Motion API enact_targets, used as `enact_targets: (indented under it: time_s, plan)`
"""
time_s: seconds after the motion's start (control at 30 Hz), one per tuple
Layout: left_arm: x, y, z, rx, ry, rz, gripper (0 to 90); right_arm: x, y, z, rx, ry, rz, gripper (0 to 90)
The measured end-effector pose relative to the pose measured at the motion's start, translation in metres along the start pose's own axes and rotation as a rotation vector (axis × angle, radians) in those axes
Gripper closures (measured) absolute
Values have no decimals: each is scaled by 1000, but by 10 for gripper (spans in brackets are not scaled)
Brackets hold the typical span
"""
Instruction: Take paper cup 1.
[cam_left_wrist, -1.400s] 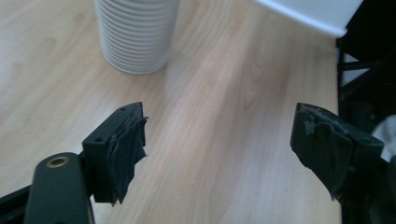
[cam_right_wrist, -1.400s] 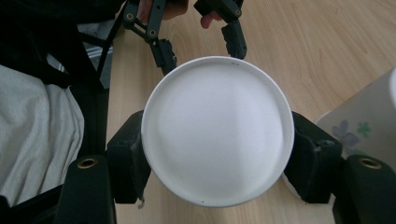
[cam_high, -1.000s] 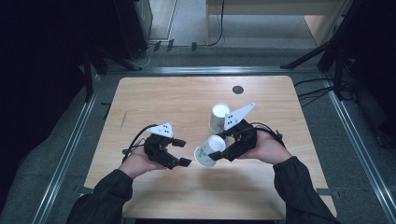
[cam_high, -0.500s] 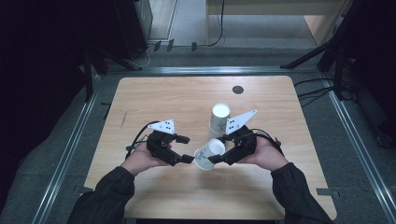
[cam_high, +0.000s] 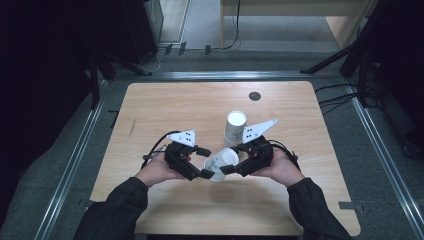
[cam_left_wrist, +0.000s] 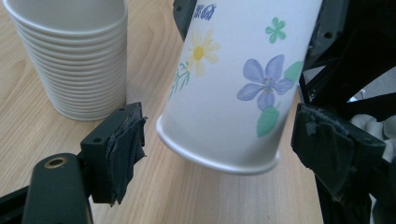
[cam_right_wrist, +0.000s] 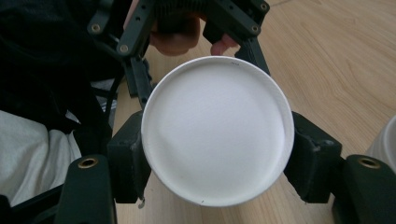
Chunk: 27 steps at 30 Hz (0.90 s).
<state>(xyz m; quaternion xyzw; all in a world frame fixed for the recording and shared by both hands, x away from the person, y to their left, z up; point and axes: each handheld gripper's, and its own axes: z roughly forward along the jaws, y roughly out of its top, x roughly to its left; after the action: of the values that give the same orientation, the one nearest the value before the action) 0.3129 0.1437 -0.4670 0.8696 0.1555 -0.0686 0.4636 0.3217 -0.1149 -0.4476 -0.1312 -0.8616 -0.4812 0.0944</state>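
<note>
Left claw nearer, right claw gripping cup

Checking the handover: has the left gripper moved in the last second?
Yes. The left gripper has moved right, toward the cup stack, and its open jaws now flank the flowered cup.

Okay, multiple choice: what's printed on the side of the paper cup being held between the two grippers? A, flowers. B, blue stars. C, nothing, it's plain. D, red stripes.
A: the left gripper view shows the paper cup printed with a yellow daisy, a purple flower and green leaves.
</note>
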Motion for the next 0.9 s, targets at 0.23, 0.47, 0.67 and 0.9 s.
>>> enact_targets:
  time_s: [0.23, 0.47, 0.67, 0.9]
  plan:
    - [-1, 1, 6, 2, -19, 28, 179, 0, 1, 2, -15, 20, 8, 333]
    - [-3, 1, 7, 5, -37, 58, 227, -1, 2, 6, -19, 46, 30, 334]
    - [-4, 0, 9, 29, -31, 76, 247, -2, 3, 11, -11, 56, 49, 335]
    - [-5, 1, 9, 40, -29, 83, 274, -2, 2, 12, -3, 55, 49, 338]
